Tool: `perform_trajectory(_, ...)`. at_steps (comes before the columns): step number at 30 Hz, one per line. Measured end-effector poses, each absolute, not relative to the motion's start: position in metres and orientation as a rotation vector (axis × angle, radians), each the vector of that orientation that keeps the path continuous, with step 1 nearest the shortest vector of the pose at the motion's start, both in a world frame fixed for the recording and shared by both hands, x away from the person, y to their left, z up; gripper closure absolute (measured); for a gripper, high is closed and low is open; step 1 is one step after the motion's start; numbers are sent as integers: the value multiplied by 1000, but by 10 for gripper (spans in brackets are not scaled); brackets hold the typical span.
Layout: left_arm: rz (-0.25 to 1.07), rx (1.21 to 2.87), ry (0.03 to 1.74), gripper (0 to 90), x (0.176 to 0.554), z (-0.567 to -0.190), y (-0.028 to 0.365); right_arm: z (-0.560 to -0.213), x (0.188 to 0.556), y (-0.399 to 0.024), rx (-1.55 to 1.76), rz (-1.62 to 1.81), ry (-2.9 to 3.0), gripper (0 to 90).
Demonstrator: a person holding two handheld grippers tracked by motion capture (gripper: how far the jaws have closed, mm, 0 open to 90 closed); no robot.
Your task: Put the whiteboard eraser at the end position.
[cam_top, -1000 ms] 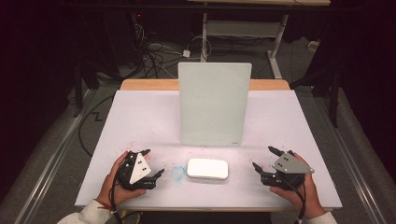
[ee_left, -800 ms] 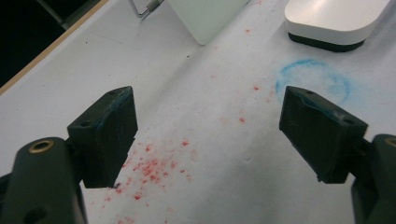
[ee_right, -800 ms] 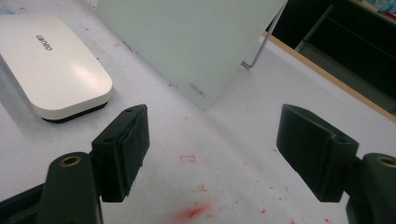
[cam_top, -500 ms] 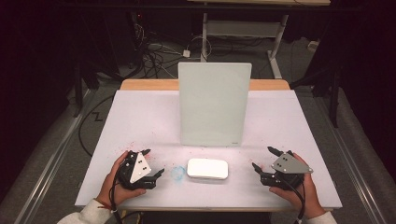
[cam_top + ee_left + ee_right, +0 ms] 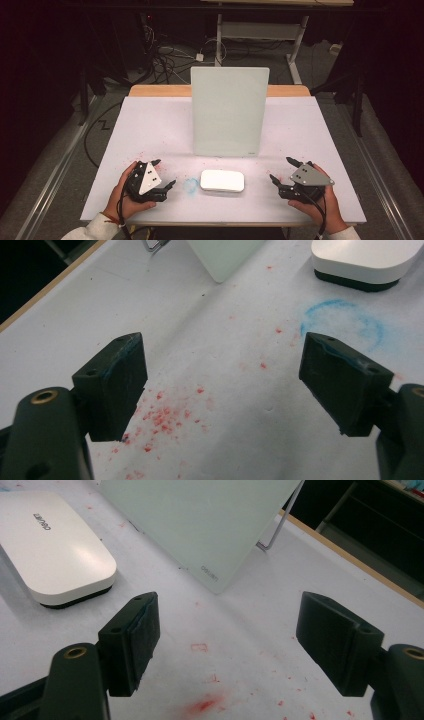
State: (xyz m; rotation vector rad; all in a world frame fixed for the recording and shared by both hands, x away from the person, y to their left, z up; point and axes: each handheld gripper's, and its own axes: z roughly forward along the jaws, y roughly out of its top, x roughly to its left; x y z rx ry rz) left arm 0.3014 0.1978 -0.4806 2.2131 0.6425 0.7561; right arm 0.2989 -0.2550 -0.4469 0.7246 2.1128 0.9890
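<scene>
A white flat eraser [image 5: 222, 180] with a dark underside lies near the table's front edge, also seen in the left gripper view [image 5: 365, 260] and the right gripper view [image 5: 50, 545]. Behind it a pale green glass board [image 5: 229, 111] stands upright on a wire stand [image 5: 272, 532]. My left gripper [image 5: 163, 174] rests at the front left, held in a hand, open with nothing between its pads [image 5: 112, 385]. My right gripper [image 5: 283, 170] rests at the front right, also open and empty. A blue smudge [image 5: 345, 320] marks the table between the left gripper and the eraser.
The white table [image 5: 150, 130] is speckled with red marks [image 5: 165, 415] and a red smear [image 5: 202, 705]. A wooden strip [image 5: 155, 90] runs along its far edge. Cables [image 5: 165, 55] and table legs lie on the floor beyond.
</scene>
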Motion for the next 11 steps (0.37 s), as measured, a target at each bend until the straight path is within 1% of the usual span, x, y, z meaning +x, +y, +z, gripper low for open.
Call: perform_trajectory(11,753,2216,656,189,305,-482,198,-450,302,-255,727,982,2121,262)
